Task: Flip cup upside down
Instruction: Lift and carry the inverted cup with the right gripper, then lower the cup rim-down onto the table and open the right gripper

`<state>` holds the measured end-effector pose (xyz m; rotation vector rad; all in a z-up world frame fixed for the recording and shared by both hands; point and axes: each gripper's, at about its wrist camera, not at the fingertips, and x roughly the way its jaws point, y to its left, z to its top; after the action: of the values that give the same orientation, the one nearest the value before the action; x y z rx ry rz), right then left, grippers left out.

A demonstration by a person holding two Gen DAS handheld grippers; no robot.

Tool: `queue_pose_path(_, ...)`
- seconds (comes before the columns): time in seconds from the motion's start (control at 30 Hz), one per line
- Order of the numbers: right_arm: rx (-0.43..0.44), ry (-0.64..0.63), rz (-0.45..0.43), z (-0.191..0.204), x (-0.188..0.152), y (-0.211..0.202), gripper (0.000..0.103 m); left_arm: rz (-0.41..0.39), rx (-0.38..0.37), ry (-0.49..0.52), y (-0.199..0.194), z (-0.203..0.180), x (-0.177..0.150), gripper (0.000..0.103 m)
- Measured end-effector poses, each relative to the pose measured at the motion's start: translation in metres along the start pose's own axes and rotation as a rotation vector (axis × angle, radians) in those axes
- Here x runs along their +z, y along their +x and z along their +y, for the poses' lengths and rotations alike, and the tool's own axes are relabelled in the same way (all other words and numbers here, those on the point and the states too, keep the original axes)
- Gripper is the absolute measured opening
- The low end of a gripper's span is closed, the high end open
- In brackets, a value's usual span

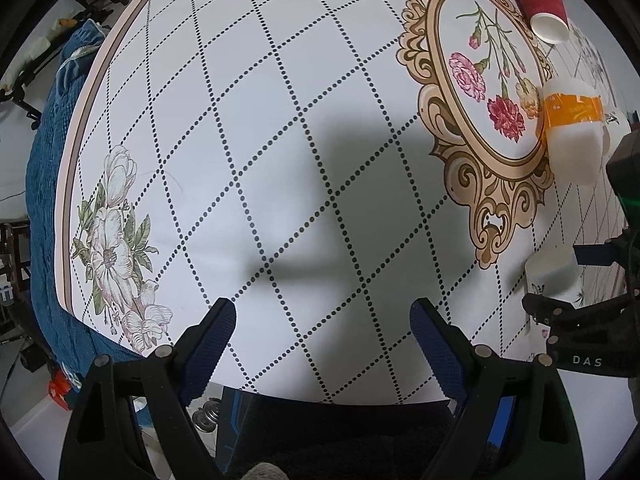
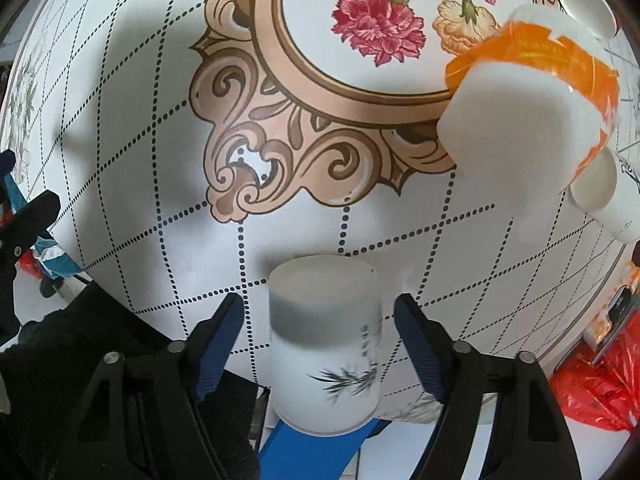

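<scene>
A frosted white cup [image 2: 324, 340] with a grey sprig print stands on the patterned table [image 2: 140, 160] close to its near edge. Its upper end looks like a flat closed face. My right gripper [image 2: 320, 340] straddles it, open, with a gap between each blue pad and the cup wall. From the left wrist view the same cup [image 1: 554, 272] shows at the right edge between the right gripper's fingers [image 1: 540, 308]. My left gripper [image 1: 324, 344] points straight down over bare tablecloth [image 1: 280, 120], open with nothing between its fingers.
A white cup with an orange band [image 2: 528, 112] stands beyond the frosted cup, another white cup [image 2: 600, 196] behind it. A red paper cup [image 1: 540, 0] lies on its side at the far edge. A red plastic bag [image 2: 600, 392] lies below the table's right rim.
</scene>
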<state>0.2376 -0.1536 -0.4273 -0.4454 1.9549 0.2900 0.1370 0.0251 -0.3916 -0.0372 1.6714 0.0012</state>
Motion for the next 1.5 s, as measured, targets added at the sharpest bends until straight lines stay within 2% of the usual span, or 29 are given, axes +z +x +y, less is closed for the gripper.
queue_pose_path(0.07, -0.009, -0.002, -0.002, 0.014, -0.004, 0.005, 0.065, 0.001, 0.003, 0.007, 0.000, -0.001, -0.001, 0.089)
queue_pose_path(0.13, 0.000, 0.013, -0.004, 0.025, -0.010, -0.001, 0.061, 0.002, 0.005, 0.012, 0.000, 0.000, -0.001, 0.089)
queue_pose_path(0.27, 0.022, 0.058, -0.041, 0.017, -0.023, 0.006, 0.061, 0.001, 0.009, 0.025, -0.001, -0.003, 0.000, 0.089)
queue_pose_path(0.4, 0.041, 0.101, -0.124, 0.000, -0.026, -0.009, 0.061, -0.002, 0.013, 0.034, -0.005, -0.007, 0.001, 0.089)
queue_pose_path(0.6, 0.074, 0.172, -0.323, -0.009, -0.033, -0.042, 0.060, -0.005, 0.020, 0.034, -0.012, -0.012, 0.005, 0.089)
queue_pose_path(0.83, 0.118, 0.279, -0.671, -0.008, -0.044, -0.067, 0.060, -0.011, 0.035, 0.014, -0.018, -0.006, 0.016, 0.089)
queue_pose_path(0.97, 0.127, 0.321, -0.841, 0.012, -0.053, -0.066, 0.060, -0.013, 0.051, 0.018, -0.019, -0.005, 0.019, 0.089)
queue_pose_path(1.07, 0.090, 0.313, -0.913, 0.036, -0.063, -0.055, 0.061, -0.012, 0.060, 0.024, -0.019, -0.006, 0.021, 0.089)
queue_pose_path(1.23, 0.073, 0.290, -0.930, 0.042, -0.082, -0.049, 0.061, -0.016, 0.075, 0.044, -0.017, -0.013, 0.015, 0.089)
queue_pose_path(1.43, 0.107, 0.306, -0.866, 0.041, -0.092, -0.040, 0.062, -0.044, 0.094, 0.045, -0.023, -0.022, -0.004, 0.089)
queue_pose_path(1.5, 0.123, 0.329, -0.852, 0.038, -0.098, -0.040, 0.071, -0.059, 0.093, 0.036, -0.030, -0.023, -0.009, 0.089)
